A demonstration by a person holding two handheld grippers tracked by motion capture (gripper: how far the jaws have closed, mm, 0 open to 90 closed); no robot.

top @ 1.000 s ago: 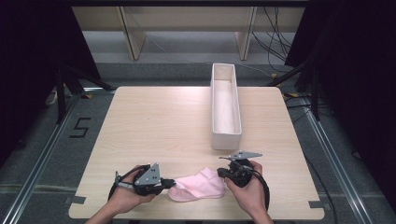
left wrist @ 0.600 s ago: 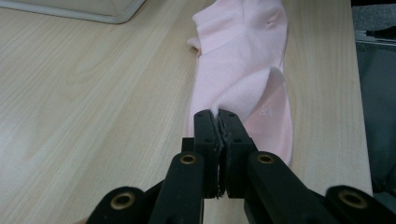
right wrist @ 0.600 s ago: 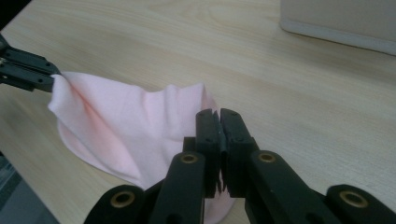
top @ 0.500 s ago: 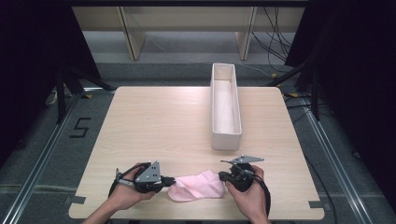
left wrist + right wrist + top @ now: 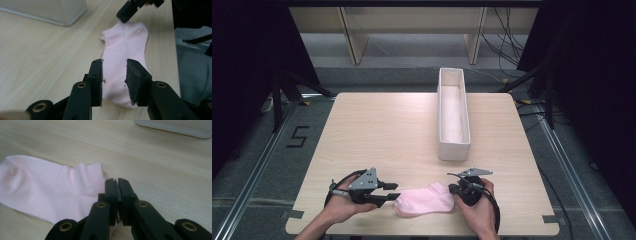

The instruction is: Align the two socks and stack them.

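The pink sock [image 5: 424, 199] lies flat at the near table edge; the left gripper [image 5: 114, 83] has just been opening, sock between its jaws but loose; the right gripper [image 5: 117, 195] pinches the sock's other end; next, probably lifting it toward the white bin [image 5: 453, 148].

pink sock [image 5: 424, 199], flat, table's near edge

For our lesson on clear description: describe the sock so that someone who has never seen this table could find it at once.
Start at the wooden table and go to its near edge, in front of the long white bin. The sock lies flat there between the left gripper and the right gripper. It is the one soft pink thing there.
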